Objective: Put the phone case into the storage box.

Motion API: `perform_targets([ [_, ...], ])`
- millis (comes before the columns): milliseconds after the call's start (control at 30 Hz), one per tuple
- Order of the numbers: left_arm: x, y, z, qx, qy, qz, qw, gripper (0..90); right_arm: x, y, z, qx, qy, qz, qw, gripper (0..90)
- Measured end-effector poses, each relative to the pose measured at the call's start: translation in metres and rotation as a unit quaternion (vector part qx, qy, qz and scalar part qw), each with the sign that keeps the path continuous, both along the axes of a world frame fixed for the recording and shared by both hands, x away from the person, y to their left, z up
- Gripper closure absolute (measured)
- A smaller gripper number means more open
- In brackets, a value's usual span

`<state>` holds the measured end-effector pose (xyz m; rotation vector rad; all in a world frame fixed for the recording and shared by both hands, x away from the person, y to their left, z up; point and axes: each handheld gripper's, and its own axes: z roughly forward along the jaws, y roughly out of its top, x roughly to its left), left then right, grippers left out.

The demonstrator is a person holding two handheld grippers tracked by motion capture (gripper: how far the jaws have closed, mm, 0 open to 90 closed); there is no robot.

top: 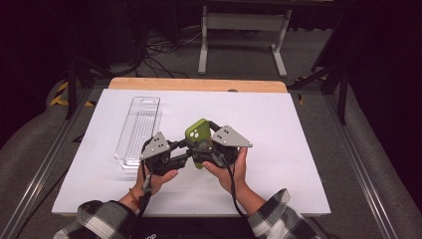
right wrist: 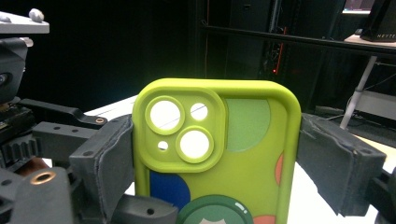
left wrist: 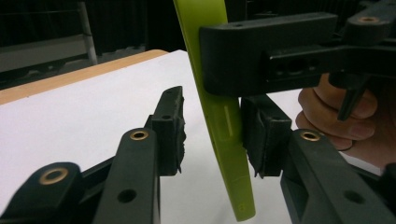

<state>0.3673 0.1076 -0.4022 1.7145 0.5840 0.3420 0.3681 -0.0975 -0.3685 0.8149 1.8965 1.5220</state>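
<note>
The table [top: 278, 149] is bare apart from a clear tray [top: 138, 130] lying well left of my hands. Over the table's middle I hold a green case [top: 198, 134] off the surface, so lifting it looks done; putting it somewhere is left. My right tongs [right wrist: 217, 163] clamp its two long edges. My left tongs [left wrist: 212, 135] stand part open around its lower end, one pad touching. Its long axis runs upright, camera holes uppermost.

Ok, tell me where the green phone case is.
High view: the green phone case is held above the table's middle, between both hand-held grippers, just right of the clear tray.
</note>
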Motion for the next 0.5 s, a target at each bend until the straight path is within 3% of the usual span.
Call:
perform_targets([
  [233, -0.0006, -0.0017, 0.0013, 0.003, -0.008, 0.000, 1.0000, 74.1, -0.0021, 0.0020, -0.0010, -0.001, -0.003, -0.003, 1.0000, 16.0],
  [500, 0.0004, 0.0010, 0.0010, 0.002, -0.002, 0.003, 1.0000, 77.3, -0.0050, 0.0038, -0.0008, -0.006, -0.012, -0.006, 0.9999, 15.7],
])
